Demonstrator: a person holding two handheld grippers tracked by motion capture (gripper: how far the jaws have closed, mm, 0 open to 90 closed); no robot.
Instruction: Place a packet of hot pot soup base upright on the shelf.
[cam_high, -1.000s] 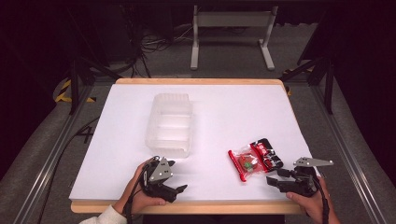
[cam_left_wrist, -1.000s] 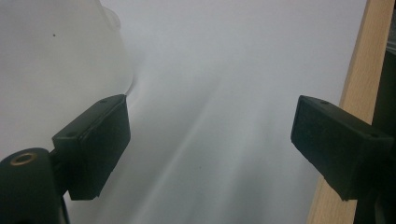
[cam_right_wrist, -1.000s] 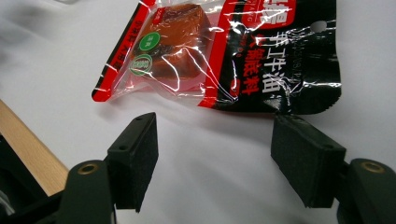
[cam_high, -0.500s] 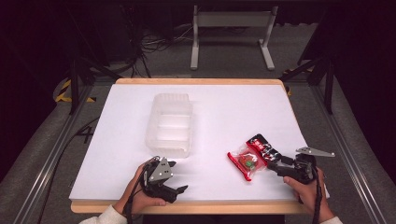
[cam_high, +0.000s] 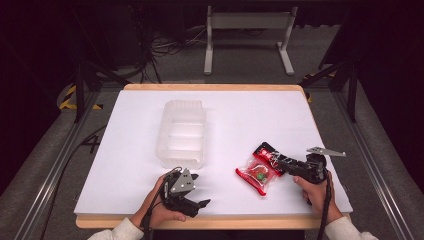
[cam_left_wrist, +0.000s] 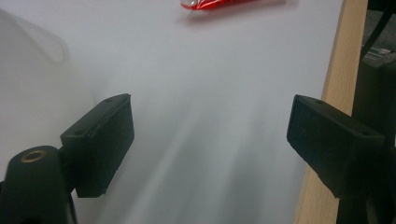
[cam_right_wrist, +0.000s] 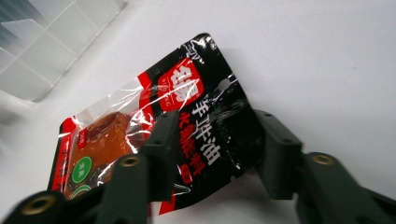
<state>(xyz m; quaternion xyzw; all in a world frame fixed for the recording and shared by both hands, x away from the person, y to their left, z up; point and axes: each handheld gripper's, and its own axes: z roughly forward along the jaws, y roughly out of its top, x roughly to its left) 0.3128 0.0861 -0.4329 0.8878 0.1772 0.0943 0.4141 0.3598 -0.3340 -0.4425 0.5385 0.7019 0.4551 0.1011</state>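
The right gripper (cam_right_wrist: 212, 154) has just been closing its fingers (cam_right_wrist: 161, 149) across the red-and-black crinkly plastic sauce packet (cam_high: 260, 167), which buckles between them at the white surface's (cam_high: 240, 120) near right. A firm, centred pinch should prevent slipping. The left gripper (cam_left_wrist: 210, 144) rests wide open near the clear ribbed plastic container (cam_high: 181, 134); dark floor and cables surround.

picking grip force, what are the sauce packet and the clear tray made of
Sauce packet: thin glossy plastic film, likely; it shows crinkles, glare and a clear window.
Clear tray: frosted translucent rigid plastic, apparently; moulded ribs and dividers show through its walls.
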